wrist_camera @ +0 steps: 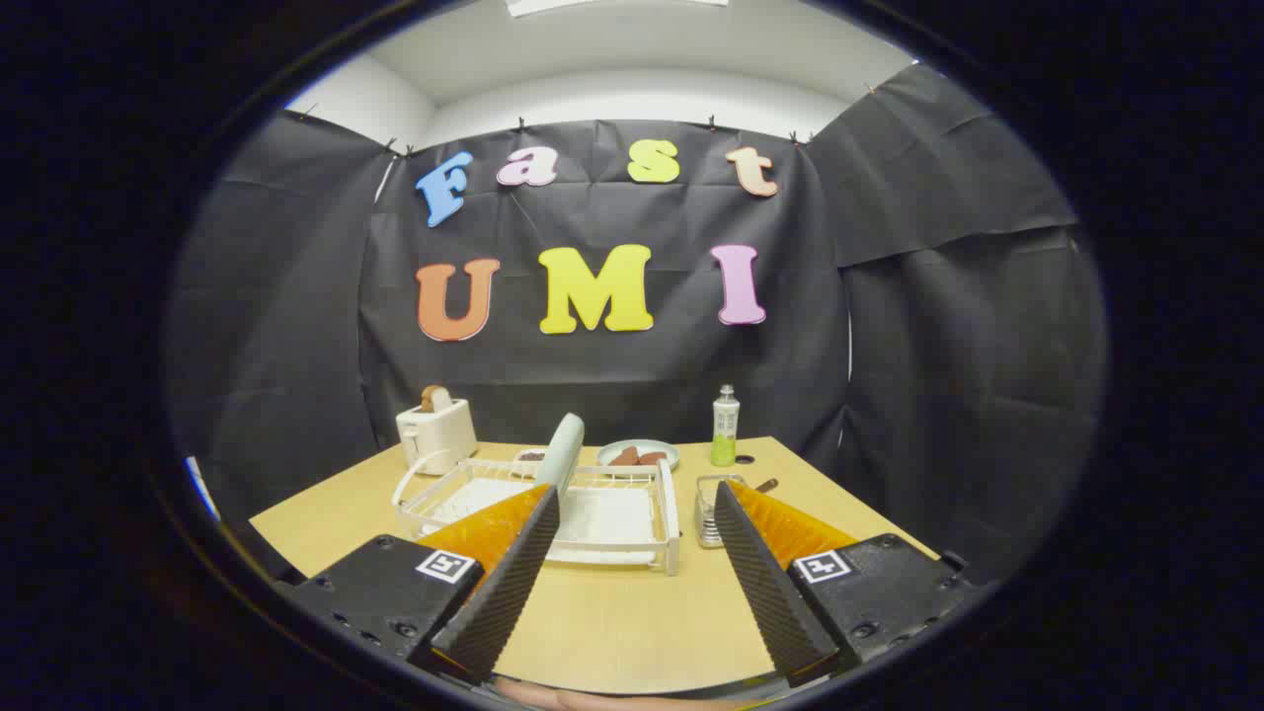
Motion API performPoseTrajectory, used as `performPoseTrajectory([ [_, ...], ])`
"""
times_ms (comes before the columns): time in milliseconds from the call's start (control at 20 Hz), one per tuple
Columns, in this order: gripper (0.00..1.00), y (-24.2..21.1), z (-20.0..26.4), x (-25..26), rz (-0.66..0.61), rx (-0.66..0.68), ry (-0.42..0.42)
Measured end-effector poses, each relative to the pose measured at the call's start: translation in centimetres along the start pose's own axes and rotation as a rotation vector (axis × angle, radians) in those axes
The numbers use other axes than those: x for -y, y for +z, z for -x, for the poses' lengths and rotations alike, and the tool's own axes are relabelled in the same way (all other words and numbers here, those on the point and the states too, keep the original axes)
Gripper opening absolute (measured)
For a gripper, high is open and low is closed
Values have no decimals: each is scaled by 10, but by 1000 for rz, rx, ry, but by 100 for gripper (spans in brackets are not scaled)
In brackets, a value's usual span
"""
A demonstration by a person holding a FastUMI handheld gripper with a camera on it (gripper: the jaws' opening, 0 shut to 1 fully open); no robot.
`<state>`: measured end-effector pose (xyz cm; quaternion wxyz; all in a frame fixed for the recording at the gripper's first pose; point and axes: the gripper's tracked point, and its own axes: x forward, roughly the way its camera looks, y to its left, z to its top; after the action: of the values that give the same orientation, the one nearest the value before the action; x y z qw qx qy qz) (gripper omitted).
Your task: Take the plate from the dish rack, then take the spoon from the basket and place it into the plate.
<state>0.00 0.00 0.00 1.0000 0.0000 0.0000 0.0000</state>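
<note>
I have the gripper [637, 499] spread wide over the near part of the counter [612, 617], its fingers holding nothing and touching nothing.

Farthest left, near the back left corner of the counter, a toaster [436, 434] stands with a slice of bread [433, 397] poking out of its top. In front of it and a little to the right sits the white dish rack [602, 518], stretching across the middle of the counter just ahead of my fingers; its left end is partly hidden behind my left finger. The plate [563, 449] stands on edge in the rack, upright, its pale rim rising above the wires right over the tip of my left finger. I see nothing else in the rack.

Behind the rack, toward the back edge, there is a small dark dish [530, 457] whose contents I cannot make out, then a round plate with brown food [638, 455] on it.

Just to the right of the rack, touching or nearly touching its end, stands the small wire basket [709, 512], partly covered by my right finger. A dark handle end [766, 485] shows just beyond the basket to its right; I cannot tell whether that is the spoon. Behind it, near the back edge, a green bottle [726, 427] stands upright.
</note>
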Motion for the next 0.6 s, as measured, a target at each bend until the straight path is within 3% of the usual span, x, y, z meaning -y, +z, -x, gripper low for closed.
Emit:
performPoseTrajectory([
  [600, 100, 4, 6, 9, 30, 22, 5],
])
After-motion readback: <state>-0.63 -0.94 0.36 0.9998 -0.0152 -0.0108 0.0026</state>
